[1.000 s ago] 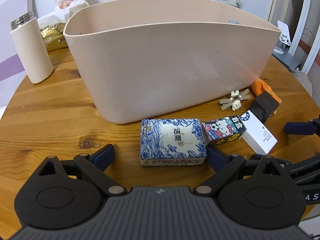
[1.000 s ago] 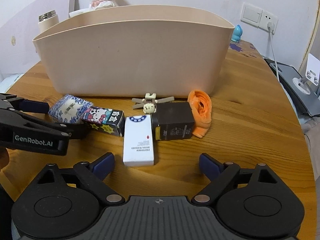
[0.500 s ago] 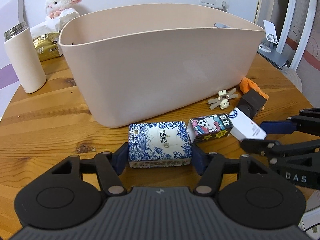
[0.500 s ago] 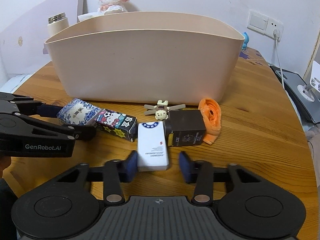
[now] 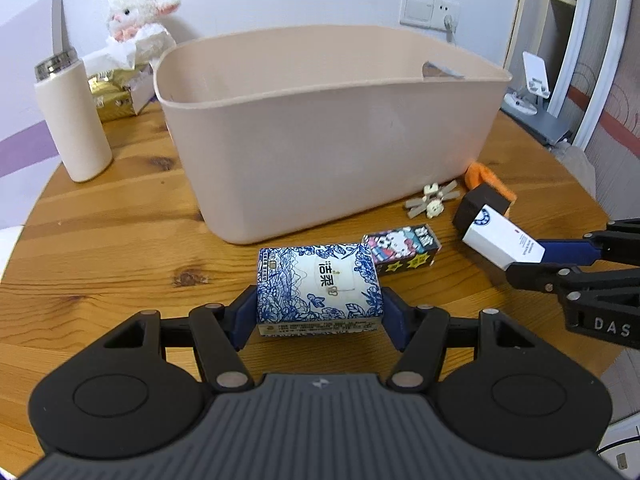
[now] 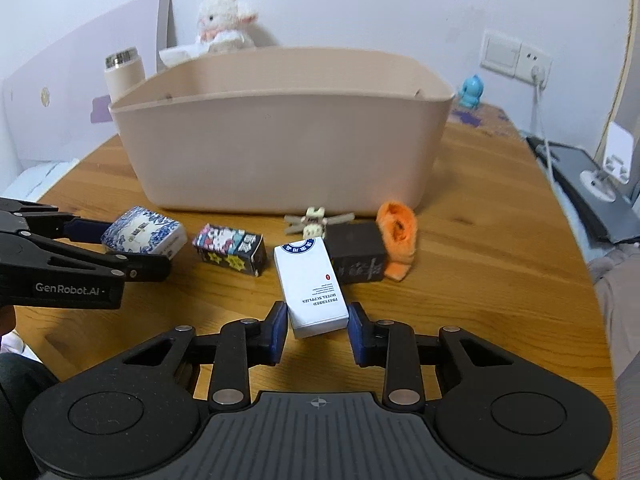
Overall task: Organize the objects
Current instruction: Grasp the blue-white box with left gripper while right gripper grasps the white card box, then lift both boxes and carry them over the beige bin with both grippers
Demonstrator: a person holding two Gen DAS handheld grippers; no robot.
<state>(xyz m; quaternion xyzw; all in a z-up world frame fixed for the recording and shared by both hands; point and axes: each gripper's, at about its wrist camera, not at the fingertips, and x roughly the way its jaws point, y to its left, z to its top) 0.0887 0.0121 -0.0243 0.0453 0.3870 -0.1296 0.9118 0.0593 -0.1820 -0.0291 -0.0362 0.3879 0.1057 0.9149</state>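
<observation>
My left gripper [image 5: 318, 318] is shut on the blue-and-white tissue pack [image 5: 318, 282], held a little above the wooden table [image 5: 120, 240]. My right gripper [image 6: 318, 330] is shut on the white box [image 6: 312, 280], its far end tilted up. Both show from the side too: the tissue pack [image 6: 142, 234] and the white box [image 5: 500, 242]. On the table lie a cartoon-print box [image 5: 402, 250], a black box [image 6: 358, 254], an orange cloth [image 6: 398, 236] and a small wooden figure [image 6: 314, 220]. The beige tub [image 5: 332, 132] stands behind them.
A cream flask [image 5: 72, 120], gold packets [image 5: 112, 96] and a plush lamb [image 5: 136, 12] stand at the back left. A blue figurine [image 6: 472, 92] and a wall socket [image 6: 516, 56] are at the back right. A grey stand [image 6: 600, 188] sits off the table's right edge.
Both grippers went from open to shut, the left on the tissue pack, the right on the white box. Both items have risen off the table and pulled away from the row.
</observation>
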